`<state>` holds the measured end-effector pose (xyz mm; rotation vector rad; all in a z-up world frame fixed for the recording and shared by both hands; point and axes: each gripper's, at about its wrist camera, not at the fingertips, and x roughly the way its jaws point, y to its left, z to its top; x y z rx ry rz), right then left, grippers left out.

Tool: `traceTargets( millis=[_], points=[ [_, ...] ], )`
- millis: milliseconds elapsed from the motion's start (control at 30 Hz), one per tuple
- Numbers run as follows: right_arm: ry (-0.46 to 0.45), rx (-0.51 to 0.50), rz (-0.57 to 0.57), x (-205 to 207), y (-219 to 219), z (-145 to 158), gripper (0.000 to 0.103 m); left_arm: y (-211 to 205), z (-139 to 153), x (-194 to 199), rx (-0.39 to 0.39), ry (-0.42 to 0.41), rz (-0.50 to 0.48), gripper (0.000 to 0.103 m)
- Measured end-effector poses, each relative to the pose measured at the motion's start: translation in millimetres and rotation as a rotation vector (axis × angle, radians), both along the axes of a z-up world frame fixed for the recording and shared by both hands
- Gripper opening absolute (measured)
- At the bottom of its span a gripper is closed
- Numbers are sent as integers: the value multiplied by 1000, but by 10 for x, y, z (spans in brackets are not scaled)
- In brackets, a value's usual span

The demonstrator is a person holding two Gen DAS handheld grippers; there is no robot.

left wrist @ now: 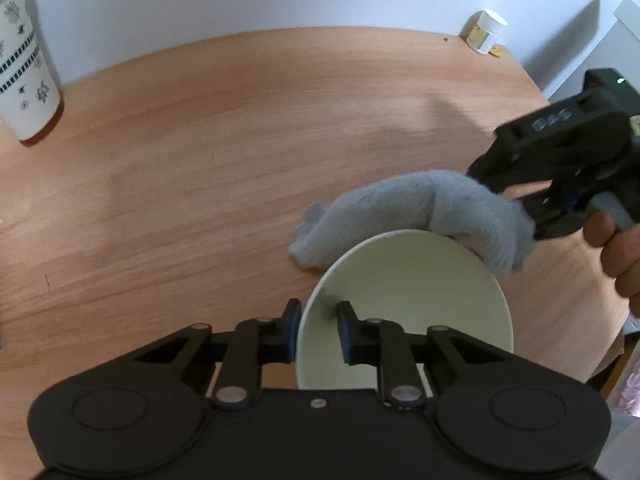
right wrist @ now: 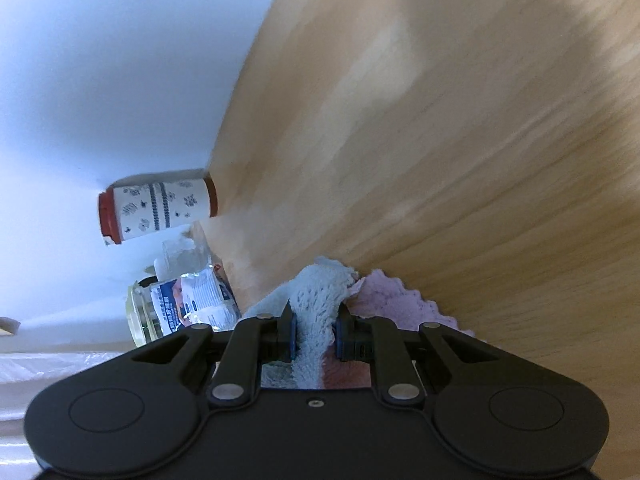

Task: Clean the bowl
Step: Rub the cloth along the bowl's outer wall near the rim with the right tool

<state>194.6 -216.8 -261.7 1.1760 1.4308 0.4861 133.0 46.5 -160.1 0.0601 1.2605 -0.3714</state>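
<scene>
Bowl [left wrist: 404,304]: pale green, on wooden counter [left wrist: 200,160], near rim pinched between left tongs [left wrist: 318,330]. Cloth [left wrist: 420,212]: grey, fluffy, clamped in right tongs [right wrist: 314,332], draped over bowl's far rim.

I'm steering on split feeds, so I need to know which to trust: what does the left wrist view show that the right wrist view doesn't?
Left wrist only: the bowl, its rim between the left claw fingers, the right claw gripping the cloth at the bowl's far rim, and a small white jar.

Right wrist only: the right claw shut on the cloth up close, plus a glass jar and packet.

Both: the table and the patterned cup.
</scene>
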Motion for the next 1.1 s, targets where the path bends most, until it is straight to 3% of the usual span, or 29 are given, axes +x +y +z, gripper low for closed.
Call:
traceTargets(
  millis=[333,533,633,867,1000,1100],
  points=[
    [53,31,-53,-206,-70,-283,17,251,-90,-119,-85,43,92,19],
    [-20,70,-70,-130,-68,-79,18,320,-115,-153,-123,59,113,20],
    [-75,65,-19,-60,0,34,18,367,-133,-170,-149,67,132,20],
    [-19,-11,37,-85,136,-167,18,475,-169,-214,-178,67,153,21],
    [-19,4,45,-89,111,-161,18,495,-178,-231,-182,53,138,22],
    [-48,70,5,-124,78,-120,18,492,-182,-248,-183,42,127,22]
  ],
)
